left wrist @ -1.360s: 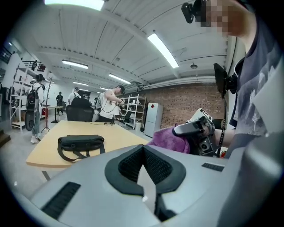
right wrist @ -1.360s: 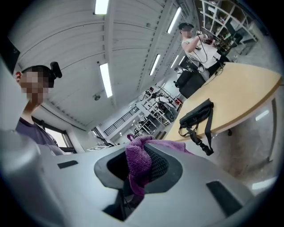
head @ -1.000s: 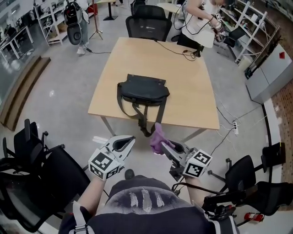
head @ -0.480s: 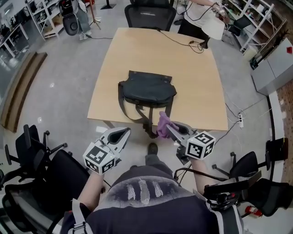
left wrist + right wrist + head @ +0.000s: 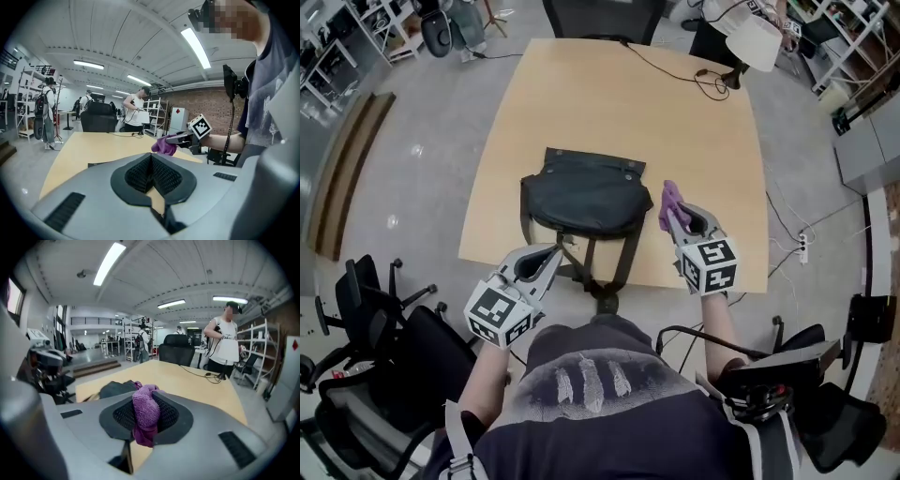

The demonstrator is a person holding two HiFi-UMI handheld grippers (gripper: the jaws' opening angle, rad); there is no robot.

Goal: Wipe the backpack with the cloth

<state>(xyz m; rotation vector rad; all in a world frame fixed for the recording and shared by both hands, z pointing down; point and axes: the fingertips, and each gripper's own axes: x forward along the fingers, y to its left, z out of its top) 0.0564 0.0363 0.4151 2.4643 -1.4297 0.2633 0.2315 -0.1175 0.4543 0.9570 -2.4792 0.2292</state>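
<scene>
Starting at the left: left gripper (image 5: 555,253), held low at the near edge of the table (image 5: 712,141), jaws pressed together on nothing, tips close to the hanging straps (image 5: 598,267). Not steadying the bag in any way. As a judgement: might hook a strap when going forward and drag the bag toward the edge.

Next, in the middle: black backpack (image 5: 586,192), lying flat on the wood close to the front edge, flap side up, straps falling over that edge. Looks soft and rather light. Likely to slide or wrinkle under a firm stroke if not pinned. Safer to press it down with the closed left jaws first, and to stroke away from the edge, not toward it.

Then at the right: right gripper (image 5: 673,211), just beside the right corner of the bag, jaws clamped on the purple cloth (image 5: 145,414). Only a small bunch standing out past the tips, the rest hanging below. Cannot tell whether already touching the bag. Two dangers here, again as a judgement: scraping the fabric with the hard jaw tips instead of the cloth, if brought down too steeply; and losing the cloth from the grip under drag, if pushed hard against the flap seam.
</scene>
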